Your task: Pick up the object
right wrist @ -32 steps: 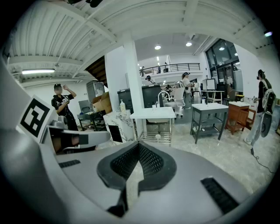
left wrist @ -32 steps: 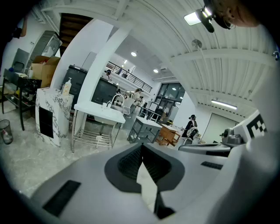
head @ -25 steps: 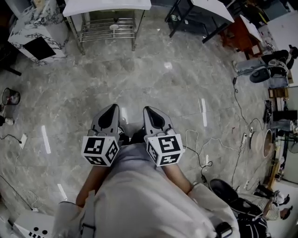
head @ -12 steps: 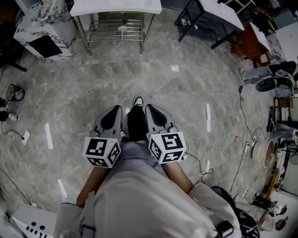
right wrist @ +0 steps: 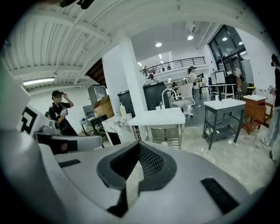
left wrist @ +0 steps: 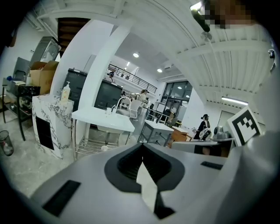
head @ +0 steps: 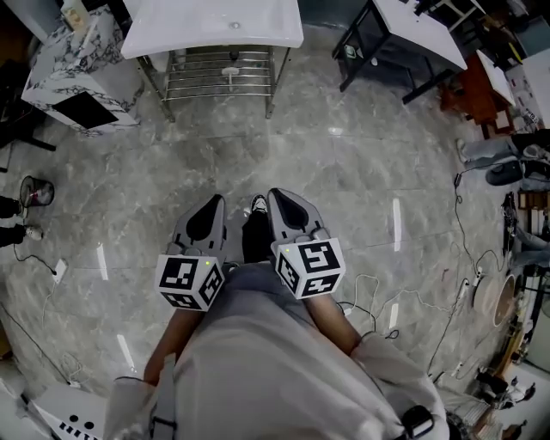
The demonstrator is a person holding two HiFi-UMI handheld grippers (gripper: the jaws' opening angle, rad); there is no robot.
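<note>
Object for pickup shows in none of my views, so I judge this the approach: left hand-held gripper (head: 215, 203) and right hand-held gripper (head: 277, 198) are closed and empty, and next I must search the white worktop (head: 172, 30) ahead.

sink table (head: 215, 21) far ahead | cabinet (head: 73, 60) left of it | desk (head: 414, 26) right of it
</note>
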